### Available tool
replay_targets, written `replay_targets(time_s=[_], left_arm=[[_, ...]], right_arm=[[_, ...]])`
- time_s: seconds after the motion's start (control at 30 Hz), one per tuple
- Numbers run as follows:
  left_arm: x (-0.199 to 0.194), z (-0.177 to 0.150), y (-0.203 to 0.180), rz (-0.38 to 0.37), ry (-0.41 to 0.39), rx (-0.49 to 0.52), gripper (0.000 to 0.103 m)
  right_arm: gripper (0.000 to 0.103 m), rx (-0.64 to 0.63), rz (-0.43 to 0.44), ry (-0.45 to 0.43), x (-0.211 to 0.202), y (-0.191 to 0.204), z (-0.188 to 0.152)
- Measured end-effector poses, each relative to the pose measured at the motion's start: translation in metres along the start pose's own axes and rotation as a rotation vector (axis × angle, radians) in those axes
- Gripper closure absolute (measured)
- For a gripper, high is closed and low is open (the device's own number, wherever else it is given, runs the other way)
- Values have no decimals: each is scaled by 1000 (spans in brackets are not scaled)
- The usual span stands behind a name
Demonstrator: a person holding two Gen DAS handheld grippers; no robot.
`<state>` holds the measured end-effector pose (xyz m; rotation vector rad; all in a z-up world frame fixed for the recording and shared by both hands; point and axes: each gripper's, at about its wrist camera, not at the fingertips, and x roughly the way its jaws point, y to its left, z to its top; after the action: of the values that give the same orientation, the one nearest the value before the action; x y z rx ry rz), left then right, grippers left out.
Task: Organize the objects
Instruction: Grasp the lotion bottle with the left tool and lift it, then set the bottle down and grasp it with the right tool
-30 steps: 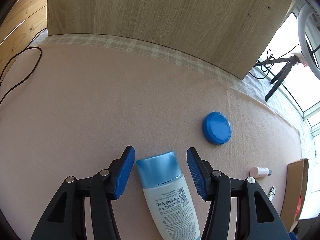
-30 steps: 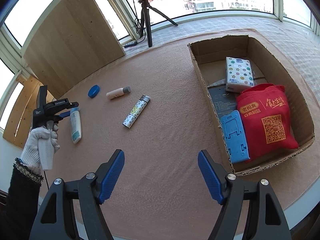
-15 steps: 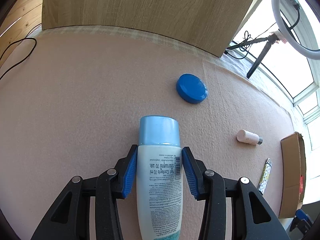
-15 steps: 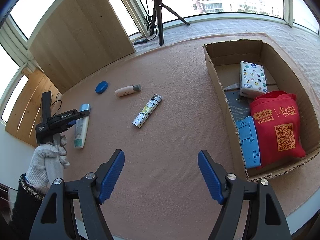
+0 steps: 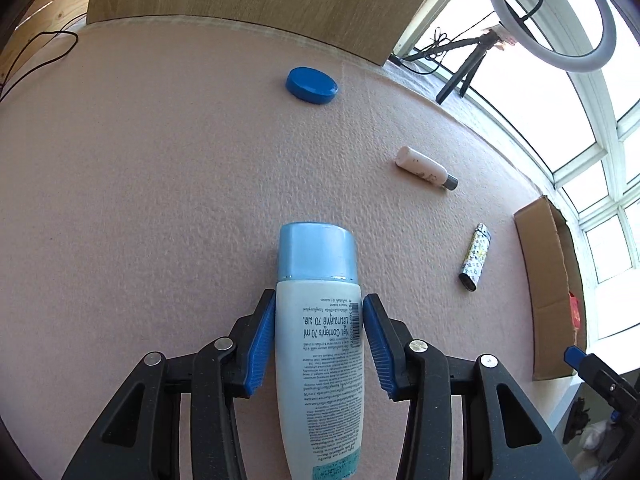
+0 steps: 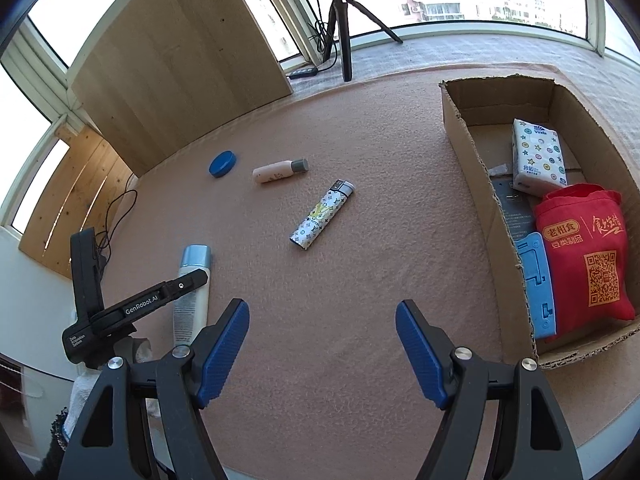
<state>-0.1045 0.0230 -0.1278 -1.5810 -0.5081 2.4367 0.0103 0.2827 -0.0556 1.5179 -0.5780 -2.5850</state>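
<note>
Blue pads of the left gripper (image 5: 319, 334) clamp the body of the lotion bottle (image 5: 320, 344), which lies on the pink mat (image 5: 160, 200). The right gripper (image 6: 322, 346) hangs spread wide, gripping nothing; lighter (image 6: 322, 215) and cardboard box (image 6: 480, 184) lie beyond

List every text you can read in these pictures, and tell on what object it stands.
"Net Contents 70 ml": bottle, upside down; its fine print is too small.
"GenRobot.AI": left gripper; the label on its grip is too small.
"Vinda": tissue pack.
"老相食": red bag; it also bears a QR code.
Lighter: pattern only.
</note>
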Motion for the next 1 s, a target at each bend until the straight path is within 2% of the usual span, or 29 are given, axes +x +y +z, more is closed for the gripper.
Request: replay_targets(time_s=[0.1, 0.17, 0.27, 0.4, 0.47, 0.77, 1.0], left_arm=[[-4, -11, -7, -21, 34, 23, 53], [-7, -15, -9, -32, 58, 35, 40], [-20, -20, -8, -7, 35, 65, 30], [-31, -21, -4, 35, 23, 119, 27], [-35, -21, 0, 48, 20, 130, 21], [-41, -20, 10, 13, 26, 137, 20], [-39, -20, 8, -29, 31, 148, 21]], right_arm=[[31, -9, 23, 5, 4, 4, 1], [31, -18, 28, 3, 6, 7, 1], [31, -34, 28, 7, 11, 13, -1], [31, -33, 44, 24, 19, 15, -1], [31, -43, 49, 31, 23, 18, -1], [31, -115, 35, 59, 42, 41, 4], [30, -114, 69, 114, 61, 55, 9]])
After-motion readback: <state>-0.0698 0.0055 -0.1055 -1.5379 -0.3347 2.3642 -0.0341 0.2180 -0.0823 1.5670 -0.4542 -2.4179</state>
